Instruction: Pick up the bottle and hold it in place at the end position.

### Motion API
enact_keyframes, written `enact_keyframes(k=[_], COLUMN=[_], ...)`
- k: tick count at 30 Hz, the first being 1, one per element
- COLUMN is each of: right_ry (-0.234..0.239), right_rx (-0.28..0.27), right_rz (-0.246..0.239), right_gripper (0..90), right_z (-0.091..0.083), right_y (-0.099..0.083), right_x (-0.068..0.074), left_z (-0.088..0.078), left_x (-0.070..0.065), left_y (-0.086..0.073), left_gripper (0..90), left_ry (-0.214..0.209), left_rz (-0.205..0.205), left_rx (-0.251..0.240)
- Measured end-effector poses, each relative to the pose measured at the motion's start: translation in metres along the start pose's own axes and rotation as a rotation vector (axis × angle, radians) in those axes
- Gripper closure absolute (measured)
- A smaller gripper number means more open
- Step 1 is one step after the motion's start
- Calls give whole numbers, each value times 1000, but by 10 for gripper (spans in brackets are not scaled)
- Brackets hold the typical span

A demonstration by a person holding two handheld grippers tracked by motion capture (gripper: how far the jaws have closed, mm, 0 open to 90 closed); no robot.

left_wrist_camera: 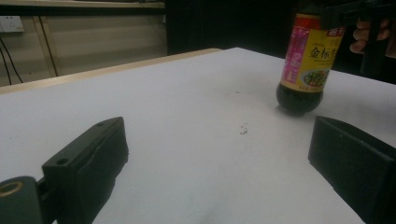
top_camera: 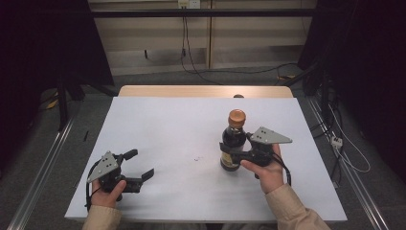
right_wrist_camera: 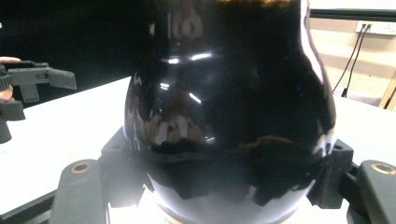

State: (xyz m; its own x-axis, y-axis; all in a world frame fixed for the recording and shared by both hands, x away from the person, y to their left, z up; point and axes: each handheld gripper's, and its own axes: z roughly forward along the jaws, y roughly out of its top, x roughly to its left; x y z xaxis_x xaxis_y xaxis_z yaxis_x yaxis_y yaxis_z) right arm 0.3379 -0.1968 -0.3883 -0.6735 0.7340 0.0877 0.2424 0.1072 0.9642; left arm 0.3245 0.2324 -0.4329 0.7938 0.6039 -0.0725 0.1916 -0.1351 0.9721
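A dark soy sauce bottle [top_camera: 233, 139] with an orange-brown cap and a yellow and pink label [left_wrist_camera: 306, 60] stands upright right of the table's middle. My right gripper [top_camera: 229, 149] comes at it from the right and is shut on its lower body. In the right gripper view the glossy black bottle [right_wrist_camera: 229, 93] sits between the two jaws, which touch it on both sides [right_wrist_camera: 224, 186]. My left gripper [top_camera: 141, 164] rests near the front left corner, open with nothing between its jaws [left_wrist_camera: 215, 154]. It points across the table toward the bottle.
The white table top [top_camera: 182, 124] has a wooden strip [top_camera: 206, 91] along its far edge. A small dark speck [top_camera: 197, 158] lies near the middle. Cables [top_camera: 344, 153] trail on the floor to the right, and metal rails run along both sides.
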Motion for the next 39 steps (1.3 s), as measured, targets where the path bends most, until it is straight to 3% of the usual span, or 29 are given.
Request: enact_keyframes(k=[39], right_ry=[-13], right_rx=[-16], right_rz=[-36], right_gripper=[271], right_z=[58], right_y=[28], right_x=[-14], left_z=[0], left_x=[1], left_y=[0], left_gripper=[45], left_ry=[-10], left_rz=[-6], left_rx=[-5])
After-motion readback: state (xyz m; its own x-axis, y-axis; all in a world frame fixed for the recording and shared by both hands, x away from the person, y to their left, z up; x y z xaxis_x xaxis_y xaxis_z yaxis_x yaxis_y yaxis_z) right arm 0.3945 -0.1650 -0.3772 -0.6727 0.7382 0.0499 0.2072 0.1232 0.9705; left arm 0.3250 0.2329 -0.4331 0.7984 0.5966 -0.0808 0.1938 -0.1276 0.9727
